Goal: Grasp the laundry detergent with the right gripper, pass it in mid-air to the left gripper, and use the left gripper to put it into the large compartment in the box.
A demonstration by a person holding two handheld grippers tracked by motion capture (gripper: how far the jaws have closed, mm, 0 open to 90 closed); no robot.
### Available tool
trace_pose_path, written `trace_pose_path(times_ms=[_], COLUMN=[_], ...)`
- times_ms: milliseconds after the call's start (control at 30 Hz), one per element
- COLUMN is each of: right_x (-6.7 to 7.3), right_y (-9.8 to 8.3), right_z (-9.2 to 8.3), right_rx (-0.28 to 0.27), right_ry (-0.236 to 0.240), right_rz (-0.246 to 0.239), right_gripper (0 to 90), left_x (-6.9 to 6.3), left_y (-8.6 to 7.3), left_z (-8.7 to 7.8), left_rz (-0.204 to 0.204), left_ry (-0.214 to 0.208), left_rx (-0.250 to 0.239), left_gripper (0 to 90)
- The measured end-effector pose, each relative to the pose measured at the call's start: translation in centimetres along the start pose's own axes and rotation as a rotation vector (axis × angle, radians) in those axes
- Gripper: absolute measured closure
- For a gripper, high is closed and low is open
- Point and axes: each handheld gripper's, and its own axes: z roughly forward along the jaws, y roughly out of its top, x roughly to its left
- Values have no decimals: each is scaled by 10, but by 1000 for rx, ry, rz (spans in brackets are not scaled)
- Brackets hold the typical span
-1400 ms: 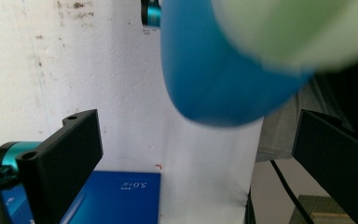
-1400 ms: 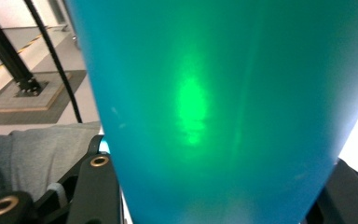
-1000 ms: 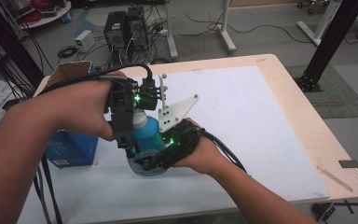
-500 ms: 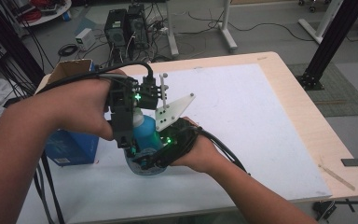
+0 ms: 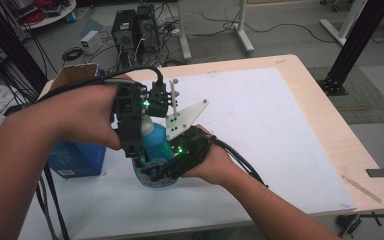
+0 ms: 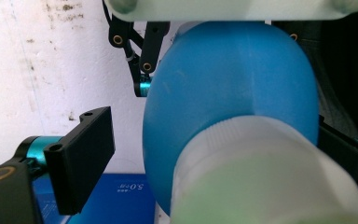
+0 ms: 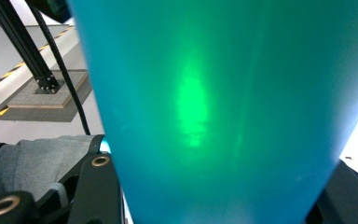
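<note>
A blue plastic bottle (image 5: pixel 156 141) with a white cap (image 6: pixel 265 172) stands upright over the near left of the white mat (image 5: pixel 260 115). My right gripper (image 5: pixel 172 162) comes in from the right and is shut on the bottle's body (image 7: pixel 214 93), which presses against both jaws. From above, my left gripper (image 5: pixel 136 131) points down over the bottle's top. In the left gripper view, the left gripper (image 6: pixel 214 149) is open: its left pad (image 6: pixel 81 158) stands clear of the cap, and the other jaw sits close at the right.
A blue carton (image 5: pixel 77 157) lies on the table just left of the bottle, with an open cardboard box (image 5: pixel 75 75) behind it. A thin wooden stick (image 5: pixel 360 187) rests by the table's right front corner. Computer cases (image 5: pixel 135 27) and cables cover the floor beyond.
Both hands and the bottle have drifted slightly to the left. The holds look the same.
</note>
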Motion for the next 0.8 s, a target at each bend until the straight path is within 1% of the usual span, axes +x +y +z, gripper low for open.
trace_pose_path(times_ms=[67,267,333,367,500,533,700,800], right_x=[0,-1,-1,-1,-1,-1,-2,-2], right_y=[0,0,0,0,0,0,0,0], right_z=[0,0,1,1,1,1,1,1], right_rx=[-2,0,-3,-7,-14,-14,-15,-22], right_ry=[0,-4,-5,-5,-3,-8,-10,-10], right_rz=[-1,0,1,4,6,0,4,-1], right_gripper=[464,465,465,465,465,466,466,466], left_x=[-1,-2,-2,-2,-2,-2,-2,-2], left_y=[0,0,0,0,0,1,1,2], left_z=[0,0,0,0,0,0,1,1], left_rz=[-4,4,1,7,4,3,7,6], left_ry=[3,16,13,13,16,16,16,21], left_rx=[-1,6,5,11,8,10,13,11], left_gripper=[103,106,140,140,141,151,178,179])
